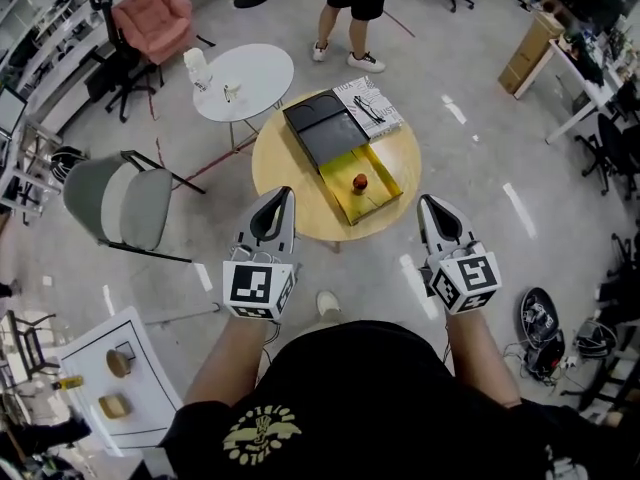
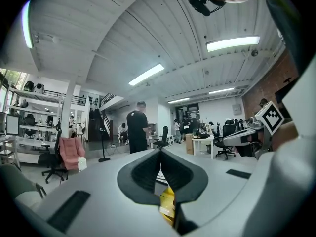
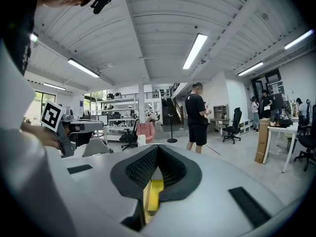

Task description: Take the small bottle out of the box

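A small dark-red bottle (image 1: pixel 359 182) stands in the open yellow box (image 1: pixel 378 197) on the round wooden table (image 1: pixel 275 168). The box's dark lid part (image 1: pixel 325 133) lies behind it, beside a patterned booklet (image 1: pixel 370 106). My left gripper (image 1: pixel 286 193) hangs at the table's near-left edge, its jaws together and empty. My right gripper (image 1: pixel 425 201) is off the table's near-right edge, also shut with nothing held. Both are short of the box. A strip of the yellow box (image 2: pixel 168 201) shows below the left gripper (image 2: pixel 160 152); the yellow box (image 3: pixel 154 194) shows likewise under the right gripper (image 3: pixel 157 147).
A white round table (image 1: pixel 250 78) with a clear bottle stands behind left. A grey chair (image 1: pixel 125 203) is left of the wooden table, a pink armchair (image 1: pixel 155 18) farther back. A person (image 1: pixel 355 8) stands beyond the table. A cardboard box (image 1: pixel 530 53) is at far right.
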`<action>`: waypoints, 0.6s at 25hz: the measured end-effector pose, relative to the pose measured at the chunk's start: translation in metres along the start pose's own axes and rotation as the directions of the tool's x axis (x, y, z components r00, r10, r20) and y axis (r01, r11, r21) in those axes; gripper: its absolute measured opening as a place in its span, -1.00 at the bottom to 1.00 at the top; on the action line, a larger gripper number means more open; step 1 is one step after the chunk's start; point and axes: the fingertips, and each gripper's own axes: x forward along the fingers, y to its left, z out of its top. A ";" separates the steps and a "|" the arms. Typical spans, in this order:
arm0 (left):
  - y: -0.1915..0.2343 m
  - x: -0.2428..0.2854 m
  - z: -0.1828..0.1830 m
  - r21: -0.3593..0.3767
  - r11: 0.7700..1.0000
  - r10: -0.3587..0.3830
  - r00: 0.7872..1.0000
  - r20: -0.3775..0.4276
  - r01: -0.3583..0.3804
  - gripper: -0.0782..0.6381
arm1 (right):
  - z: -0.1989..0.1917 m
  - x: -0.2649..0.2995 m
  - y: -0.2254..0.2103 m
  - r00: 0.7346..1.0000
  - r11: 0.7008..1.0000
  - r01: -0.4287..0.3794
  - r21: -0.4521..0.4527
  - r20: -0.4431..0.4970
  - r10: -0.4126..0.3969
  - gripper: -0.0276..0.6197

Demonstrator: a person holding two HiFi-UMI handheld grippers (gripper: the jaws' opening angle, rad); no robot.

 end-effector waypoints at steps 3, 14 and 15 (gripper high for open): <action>0.001 0.005 0.003 0.003 1.000 -0.029 1.000 0.011 0.028 -0.73 | 0.009 0.006 0.004 1.000 1.000 0.014 -0.014 0.009 -0.014 -0.87; 0.013 0.023 0.009 0.009 0.997 -0.076 0.996 0.036 0.076 -0.73 | 0.023 0.032 0.019 1.000 0.999 -0.010 -0.047 0.008 0.010 -0.87; 0.014 0.026 0.008 0.009 0.997 -0.073 0.997 0.033 0.073 -0.73 | 0.022 0.036 0.019 1.000 0.999 -0.015 -0.050 0.006 0.015 -0.87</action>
